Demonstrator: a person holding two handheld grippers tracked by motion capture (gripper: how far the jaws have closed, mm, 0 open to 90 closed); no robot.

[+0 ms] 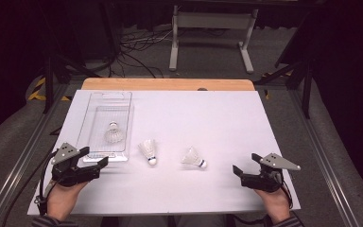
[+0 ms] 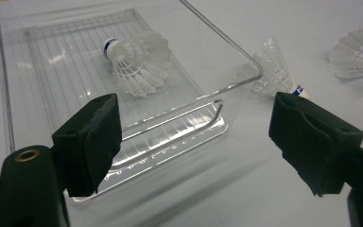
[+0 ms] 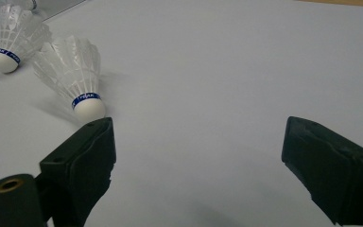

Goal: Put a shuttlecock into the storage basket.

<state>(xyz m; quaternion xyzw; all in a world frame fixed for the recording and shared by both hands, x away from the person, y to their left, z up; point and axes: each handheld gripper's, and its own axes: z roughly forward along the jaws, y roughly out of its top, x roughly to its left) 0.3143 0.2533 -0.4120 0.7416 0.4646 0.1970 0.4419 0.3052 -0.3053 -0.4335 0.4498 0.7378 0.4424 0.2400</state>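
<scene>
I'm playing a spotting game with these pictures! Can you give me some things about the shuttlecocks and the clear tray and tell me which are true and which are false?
1. One shuttlecock lies inside the clear tray. True.
2. Three shuttlecocks lie loose on the white table. False: two do, the middle shuttlecock and the right shuttlecock.
3. The left gripper is open. True.
4. The right gripper is squeezing a shuttlecock. False: it is open and holds nothing.
5. The tray sits on the table's right side. False: it sits on the left.
</scene>
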